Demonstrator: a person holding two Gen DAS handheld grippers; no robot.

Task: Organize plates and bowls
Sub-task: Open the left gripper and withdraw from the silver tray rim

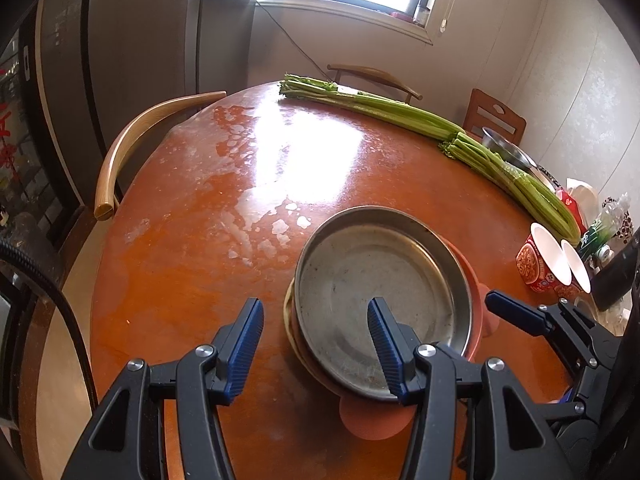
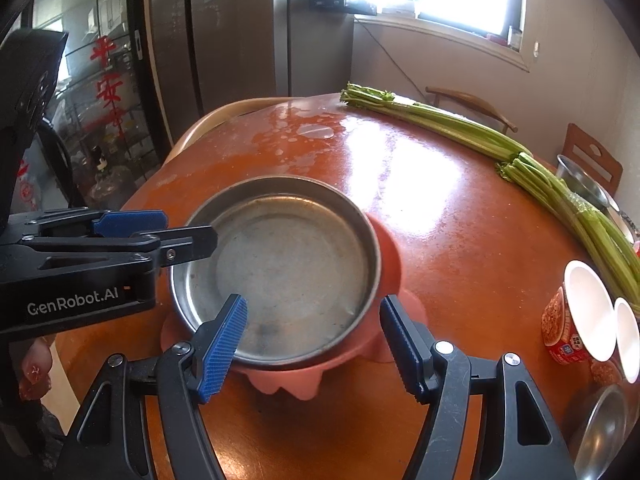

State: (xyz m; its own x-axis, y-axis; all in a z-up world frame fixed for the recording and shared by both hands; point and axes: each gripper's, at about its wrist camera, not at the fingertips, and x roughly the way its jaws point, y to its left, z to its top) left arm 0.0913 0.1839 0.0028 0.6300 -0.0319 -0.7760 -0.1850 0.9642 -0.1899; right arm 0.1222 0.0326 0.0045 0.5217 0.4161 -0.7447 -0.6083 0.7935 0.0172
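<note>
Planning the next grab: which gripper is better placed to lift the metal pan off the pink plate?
Probably right. The right gripper has open jaws straddling the metal pan's near rim; the left gripper has one finger inside, one beyond.

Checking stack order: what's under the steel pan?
The steel pan sits on a pink plate with lobed edges. In the left wrist view a pale rim peeks out beneath too. How many dishes lie under it is hidden by the pan.
</note>
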